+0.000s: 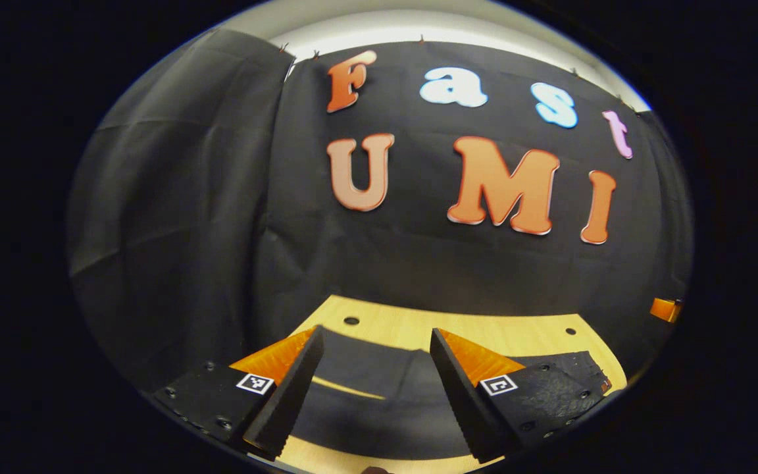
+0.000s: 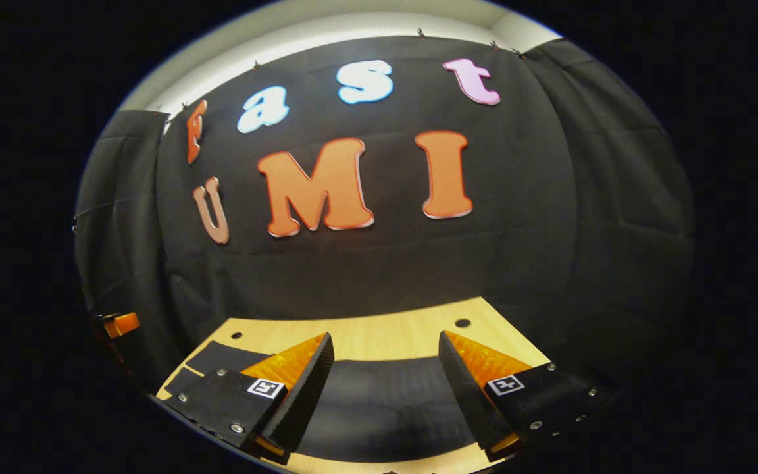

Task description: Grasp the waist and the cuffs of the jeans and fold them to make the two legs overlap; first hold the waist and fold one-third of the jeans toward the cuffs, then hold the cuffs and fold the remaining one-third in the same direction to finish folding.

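Both claws are held spread and empty — the left claw point(image 1: 376, 388) and right claw point(image 2: 385, 395) low in frame above the dark jeans point(image 2: 379, 401), spread flat on the tabletop point(image 2: 385, 336). Waist and cuffs should be pinched squarely at the hems — bare wood beyond leaves room.

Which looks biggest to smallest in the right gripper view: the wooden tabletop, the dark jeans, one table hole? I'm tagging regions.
1. Wooden tabletop: widest visible area.
2. Dark jeans: close behind it; the open tongs cover parts of both, so this order is unsure.
3. Table hole: clearly the smallest.
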A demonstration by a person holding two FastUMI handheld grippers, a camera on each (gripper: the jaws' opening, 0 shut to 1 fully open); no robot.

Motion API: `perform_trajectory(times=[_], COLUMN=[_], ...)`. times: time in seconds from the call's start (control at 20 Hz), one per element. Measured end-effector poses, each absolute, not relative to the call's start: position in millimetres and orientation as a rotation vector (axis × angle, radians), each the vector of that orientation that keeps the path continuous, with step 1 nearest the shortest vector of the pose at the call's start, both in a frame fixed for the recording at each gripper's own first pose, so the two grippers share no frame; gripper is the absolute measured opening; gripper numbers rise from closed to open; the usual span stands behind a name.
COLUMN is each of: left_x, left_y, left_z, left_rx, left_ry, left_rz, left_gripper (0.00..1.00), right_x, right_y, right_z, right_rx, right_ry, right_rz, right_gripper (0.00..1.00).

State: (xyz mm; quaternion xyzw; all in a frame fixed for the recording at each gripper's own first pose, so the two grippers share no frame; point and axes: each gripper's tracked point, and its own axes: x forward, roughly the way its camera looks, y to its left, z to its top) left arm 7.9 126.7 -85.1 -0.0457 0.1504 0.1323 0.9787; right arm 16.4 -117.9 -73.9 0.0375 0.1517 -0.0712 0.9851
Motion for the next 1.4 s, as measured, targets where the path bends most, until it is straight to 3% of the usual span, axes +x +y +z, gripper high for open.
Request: perform_trajectory(times=[0.2,0.65,0.95,1.4], left_x=[-8,-36,-40,-45], left_y=[172,243,289,338], left_z=[-154,-289,-341,-406], left_rx=[-0.246,-0.499,-0.704,-0.876], left_ry=[0.51,0.895,1.05,1.182], left_rz=[0.386,0.602,0.671,0.804], left_gripper=[0.98,0.98,0.99,0.99], right_x=[6,-24,-36,-63], right_y=[-163,-213,-210,-240], right_z=[-136,-264,-314,-351], right_rx=[0.208,0.46,0.611,0.691], right_ry=[0.51,0.895,1.05,1.141], right_rz=[-0.245,-0.377,-0.475,-0.676], right_gripper=[1.0,0.96,0.96,0.96])
